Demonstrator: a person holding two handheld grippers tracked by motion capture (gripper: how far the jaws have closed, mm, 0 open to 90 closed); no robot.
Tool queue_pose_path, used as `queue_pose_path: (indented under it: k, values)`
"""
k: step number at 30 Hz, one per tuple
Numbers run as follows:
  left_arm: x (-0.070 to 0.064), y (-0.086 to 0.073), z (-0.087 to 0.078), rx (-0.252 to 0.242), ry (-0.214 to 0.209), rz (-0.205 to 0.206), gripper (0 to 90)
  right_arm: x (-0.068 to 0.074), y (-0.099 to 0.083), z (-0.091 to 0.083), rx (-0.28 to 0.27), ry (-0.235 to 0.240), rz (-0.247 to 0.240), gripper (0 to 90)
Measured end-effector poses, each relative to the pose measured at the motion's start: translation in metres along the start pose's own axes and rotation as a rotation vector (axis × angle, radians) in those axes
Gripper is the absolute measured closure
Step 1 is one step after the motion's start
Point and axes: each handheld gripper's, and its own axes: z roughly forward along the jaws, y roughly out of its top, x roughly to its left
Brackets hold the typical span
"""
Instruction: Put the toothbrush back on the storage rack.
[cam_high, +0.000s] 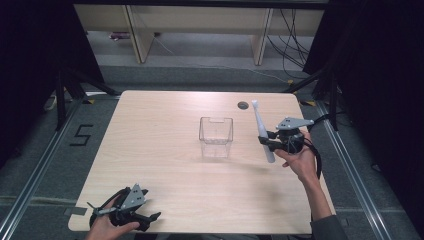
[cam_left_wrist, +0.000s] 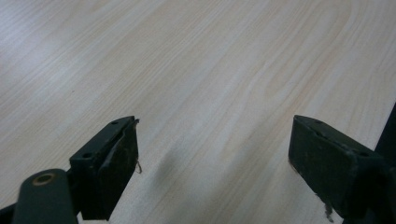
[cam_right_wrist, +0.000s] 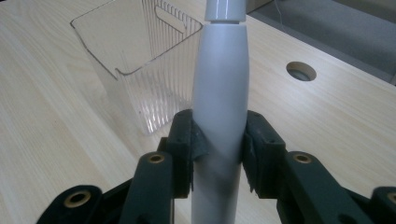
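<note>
Right gripper (cam_high: 266, 141): held up over the right side of the table, its jaws clamped on the handle of a white electric toothbrush (cam_high: 262, 131). In the right gripper view (cam_right_wrist: 218, 144) the black pads press both sides of the grey-white handle.
Toothbrush: roughly upright, tilted a little, its thin head end pointing up and toward the far edge, its thick end hanging below the jaws, above the wood. It sits just to the right of the clear bin, not touching it.
Clear bin (cam_high: 216, 137): a see-through ribbed plastic box, open at the top, standing near the middle of the table. In the right gripper view (cam_right_wrist: 140, 60) it lies beyond the jaws and to the left of the toothbrush.
Left gripper (cam_high: 150, 218): low at the near left corner of the table, held in the person's left hand, well apart from the bin. In the left gripper view (cam_left_wrist: 212, 163) its jaws stand wide apart with bare wood between them.
Table (cam_high: 165, 180): light wood grain, with a round cable hole (cam_high: 243, 105) near the far edge, just left of the brush's tip.
</note>
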Motion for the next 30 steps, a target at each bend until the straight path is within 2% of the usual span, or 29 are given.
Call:
queue_pose_path:
  k: [2,6,9,10,11,20,21,22,30]
  values:
    - [0.0,0.0,0.0,-0.002,0.0,0.001,15.5,-0.001,0.001,0.001,-0.005,-0.007,-0.017,67.1]
    - [0.002,0.0,0.0,0.001,0.003,0.006,15.5,-0.001,0.003,0.003,-0.003,-0.001,0.013,67.1]
    - [0.001,0.0,0.001,0.003,-0.004,0.009,15.5,-0.003,0.009,0.004,-0.018,-0.001,-0.007,67.1]
    - [0.001,0.0,0.001,0.003,-0.003,0.009,15.6,-0.001,0.01,0.005,-0.019,-0.003,0.022,67.1]
    - [0.001,0.0,0.001,0.005,-0.003,0.01,15.5,-0.002,0.012,0.006,-0.031,-0.004,0.003,67.1]
    - [0.001,0.0,0.001,0.008,0.0,0.011,15.5,-0.001,0.023,0.008,-0.051,0.006,0.008,67.1]
    - [0.002,0.0,0.0,0.012,0.001,0.015,15.5,-0.002,0.026,0.007,-0.071,0.007,-0.002,67.1]
    - [0.002,0.0,0.0,0.009,0.004,0.012,15.5,-0.001,0.028,0.007,-0.076,0.005,0.01,67.1]
    - [0.001,-0.001,0.001,0.009,-0.002,0.009,15.5,0.0,0.04,0.009,-0.113,0.011,-0.01,67.1]
